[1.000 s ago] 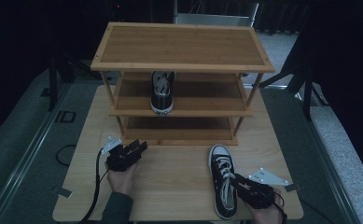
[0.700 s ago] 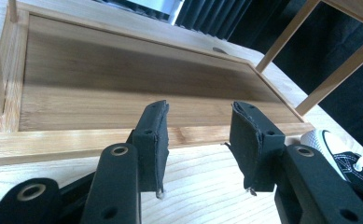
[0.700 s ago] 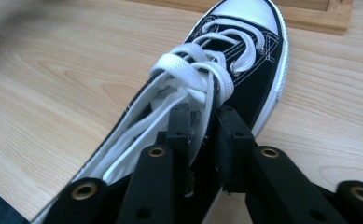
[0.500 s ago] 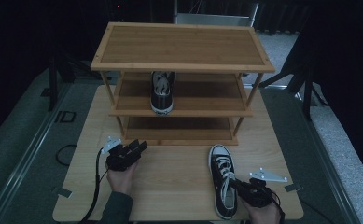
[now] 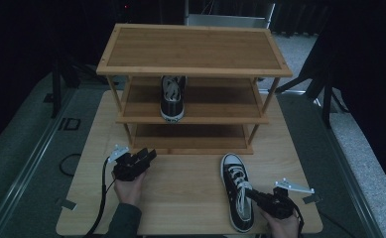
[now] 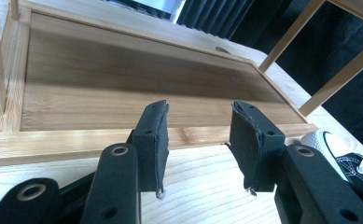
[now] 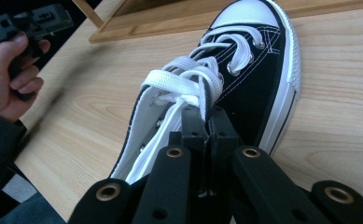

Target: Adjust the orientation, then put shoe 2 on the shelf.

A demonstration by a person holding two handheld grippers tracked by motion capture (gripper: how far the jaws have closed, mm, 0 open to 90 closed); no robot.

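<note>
A black high-top sneaker [image 5: 236,191] with white laces lies on the wooden table [image 5: 180,198], toe toward the rack. My right gripper [image 5: 253,195] is at its right side near the heel. In the right gripper view its jaws are pressed together on the edge of the sneaker [image 7: 244,79] beside the laces, so my right gripper [image 7: 207,125] is shut on it. A matching sneaker [image 5: 172,98] stands on the middle shelf of the wooden shoe rack [image 5: 195,49]. My left gripper [image 5: 148,154] rests open on the table in front of the rack, nothing between its jaws [image 6: 198,140].
The rack's bottom shelf [image 6: 123,88] lies bare just ahead of the left gripper. The other sneaker's toe [image 6: 331,142] shows at the right of that view. Dark floor and stands surround the table. A cable [image 5: 102,198] trails from the left gripper.
The right gripper has shifted slightly at the sneaker's side. The sneaker and the left gripper stay where they were.
</note>
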